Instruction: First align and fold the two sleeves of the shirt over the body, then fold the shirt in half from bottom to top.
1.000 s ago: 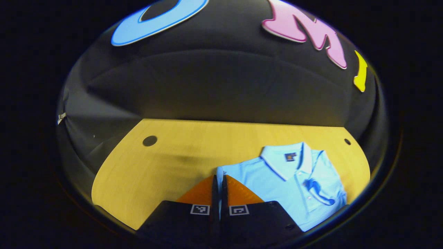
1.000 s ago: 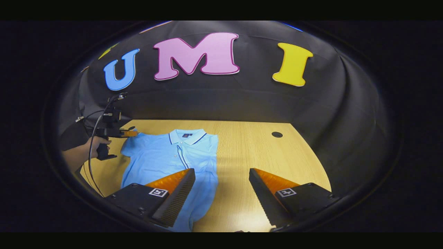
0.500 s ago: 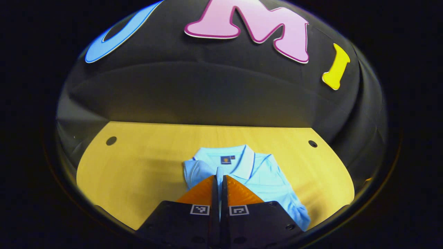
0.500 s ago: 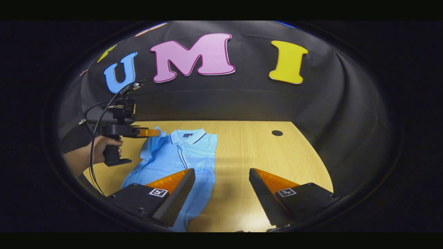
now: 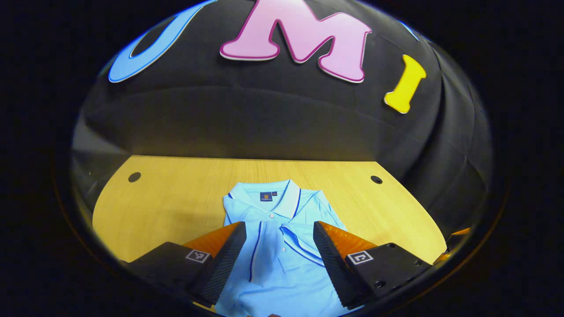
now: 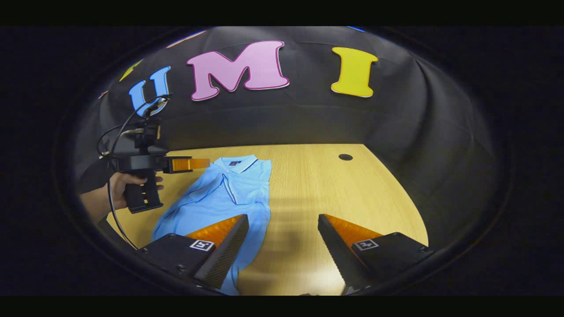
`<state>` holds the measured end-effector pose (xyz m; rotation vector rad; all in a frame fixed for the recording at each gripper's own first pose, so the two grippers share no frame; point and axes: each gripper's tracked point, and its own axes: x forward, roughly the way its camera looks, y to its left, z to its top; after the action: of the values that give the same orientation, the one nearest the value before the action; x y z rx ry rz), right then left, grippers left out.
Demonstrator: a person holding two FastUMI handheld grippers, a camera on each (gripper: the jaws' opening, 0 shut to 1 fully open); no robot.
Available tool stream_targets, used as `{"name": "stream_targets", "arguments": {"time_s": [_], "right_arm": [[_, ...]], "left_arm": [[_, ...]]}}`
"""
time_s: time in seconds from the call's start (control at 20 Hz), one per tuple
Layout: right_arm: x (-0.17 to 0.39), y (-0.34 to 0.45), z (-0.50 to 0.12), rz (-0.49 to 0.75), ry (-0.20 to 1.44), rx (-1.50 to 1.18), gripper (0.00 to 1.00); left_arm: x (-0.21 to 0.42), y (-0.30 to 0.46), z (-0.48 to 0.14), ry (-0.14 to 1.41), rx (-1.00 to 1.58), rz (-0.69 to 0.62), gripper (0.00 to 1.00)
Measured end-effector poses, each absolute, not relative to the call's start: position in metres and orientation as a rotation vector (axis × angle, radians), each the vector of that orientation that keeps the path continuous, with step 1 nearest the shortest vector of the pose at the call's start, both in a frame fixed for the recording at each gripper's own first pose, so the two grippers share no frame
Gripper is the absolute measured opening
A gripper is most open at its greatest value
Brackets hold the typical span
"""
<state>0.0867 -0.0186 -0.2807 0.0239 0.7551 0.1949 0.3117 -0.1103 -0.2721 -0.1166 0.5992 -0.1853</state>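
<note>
We see a light wooden tabletop (image 5: 176, 198) with a fine straight grain, its far edge meeting the black cloth wall. Two small round dark holes sit near the far corners, one hole (image 5: 134, 177) to the left and the other hole (image 5: 376, 179) to the right in the left gripper view. A light blue polo shirt (image 5: 282, 246) lies flat on the wood, collar (image 5: 273, 198) toward the far edge, with dark piping along the collar and placket. Both sleeves are folded inward over the body. In the right gripper view the shirt (image 6: 220, 193) lies on the left part of the tabletop (image 6: 317, 193), bare wood stretching to its right.
</note>
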Motion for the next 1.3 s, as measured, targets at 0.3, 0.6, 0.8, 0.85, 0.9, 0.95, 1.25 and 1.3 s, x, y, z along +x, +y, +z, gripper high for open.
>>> {"name": "stream_targets", "arguments": {"time_s": [0.3,0.6,0.8,0.85,0.9,0.95,1.25,1.3], "right_arm": [[0.021,0.009,-0.288,0.2,0.814,0.082,0.99],[-0.056,0.035,-0.317,0.223,0.913,0.106,0.99],[-0.094,0.042,-0.343,0.214,0.974,0.11,0.99],[-0.102,0.045,-0.35,0.21,0.988,0.112,0.99],[-0.108,0.046,-0.356,0.204,1.005,0.111,0.99],[-0.112,0.048,-0.362,0.2,1.014,0.111,0.99],[-0.13,0.055,-0.387,0.181,1.039,0.088,0.92],[-0.128,0.056,-0.384,0.177,1.02,0.087,0.92]], "left_arm": [[0.198,-0.088,-0.253,0.591,-0.114,-0.188,0.97],[0.067,-0.058,-0.284,0.708,-0.067,-0.181,0.97],[-0.006,-0.051,-0.323,0.813,-0.074,-0.154,0.97],[-0.019,-0.054,-0.33,0.832,-0.073,-0.158,0.97],[-0.032,-0.056,-0.339,0.853,-0.067,-0.16,0.98],[-0.041,-0.059,-0.346,0.871,-0.061,-0.162,0.97],[-0.069,-0.072,-0.376,0.943,-0.034,-0.146,0.97],[-0.072,-0.071,-0.379,0.95,-0.02,-0.13,0.97]]}}
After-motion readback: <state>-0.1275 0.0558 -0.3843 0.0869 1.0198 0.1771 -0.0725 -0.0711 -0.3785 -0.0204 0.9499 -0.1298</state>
